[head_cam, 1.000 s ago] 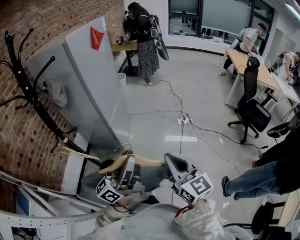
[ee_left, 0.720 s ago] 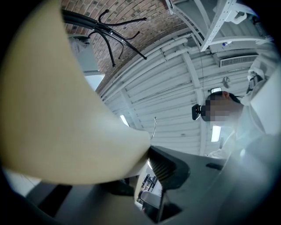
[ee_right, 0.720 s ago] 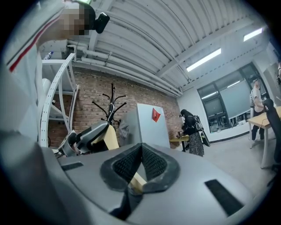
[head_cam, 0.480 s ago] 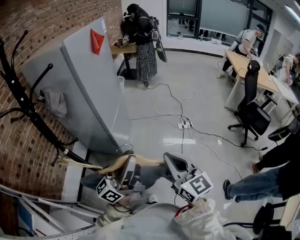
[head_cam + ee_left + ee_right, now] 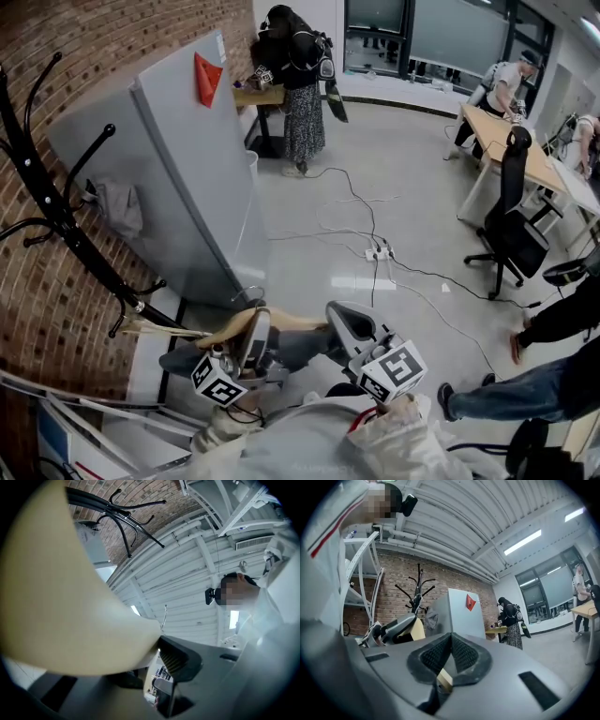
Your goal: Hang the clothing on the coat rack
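A pale wooden hanger (image 5: 281,323) carries grey clothing (image 5: 305,349) low in the head view, in front of the person. My left gripper (image 5: 251,339) is shut on the hanger's left shoulder, which fills the left gripper view (image 5: 61,597) and hides one jaw. My right gripper (image 5: 352,328) is shut on the hanger's right end, and a wood tip (image 5: 444,679) shows between its pads (image 5: 461,656). The black coat rack (image 5: 56,211) stands at the left against the brick wall, apart from both grippers. It also shows as a coat rack (image 5: 418,590) ahead in the right gripper view.
A tilted grey panel (image 5: 187,169) with a red mark leans just right of the rack. White metal frame bars (image 5: 103,394) run below left. Cables and a power strip (image 5: 380,251) lie on the floor. People, desks and an office chair (image 5: 511,225) stand further off.
The head view has shifted a little, so rack and panel sit slightly further right. Both grippers keep their hold on the hanger. The legs at the right edge have moved.
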{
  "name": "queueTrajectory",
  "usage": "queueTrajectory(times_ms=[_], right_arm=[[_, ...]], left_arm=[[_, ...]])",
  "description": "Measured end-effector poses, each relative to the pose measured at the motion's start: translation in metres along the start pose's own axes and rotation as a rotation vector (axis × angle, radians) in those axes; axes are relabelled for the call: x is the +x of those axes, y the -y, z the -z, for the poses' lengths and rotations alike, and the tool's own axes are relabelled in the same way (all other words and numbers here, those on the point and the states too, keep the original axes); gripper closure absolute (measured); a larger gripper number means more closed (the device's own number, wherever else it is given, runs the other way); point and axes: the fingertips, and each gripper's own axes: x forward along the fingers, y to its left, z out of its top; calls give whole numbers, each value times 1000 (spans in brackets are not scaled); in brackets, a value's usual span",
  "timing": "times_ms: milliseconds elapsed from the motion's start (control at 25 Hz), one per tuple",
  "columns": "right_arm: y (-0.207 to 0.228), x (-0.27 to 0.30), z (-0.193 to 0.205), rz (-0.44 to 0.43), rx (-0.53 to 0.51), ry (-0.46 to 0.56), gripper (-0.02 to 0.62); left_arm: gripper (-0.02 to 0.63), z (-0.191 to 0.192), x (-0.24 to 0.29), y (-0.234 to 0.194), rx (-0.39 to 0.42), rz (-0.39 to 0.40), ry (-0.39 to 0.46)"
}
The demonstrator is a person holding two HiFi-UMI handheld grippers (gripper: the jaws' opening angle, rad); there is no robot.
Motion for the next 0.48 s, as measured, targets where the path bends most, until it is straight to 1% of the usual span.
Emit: queueTrajectory(times_ms=[240,480], right_arm=[[5,18,9,-34,23,-12,574],[14,57,8,-122,29,-25,574]], left_arm=[[506,-5,-1,-16,11,-36,10],[506,-21,3,-38,55,-96,51]])
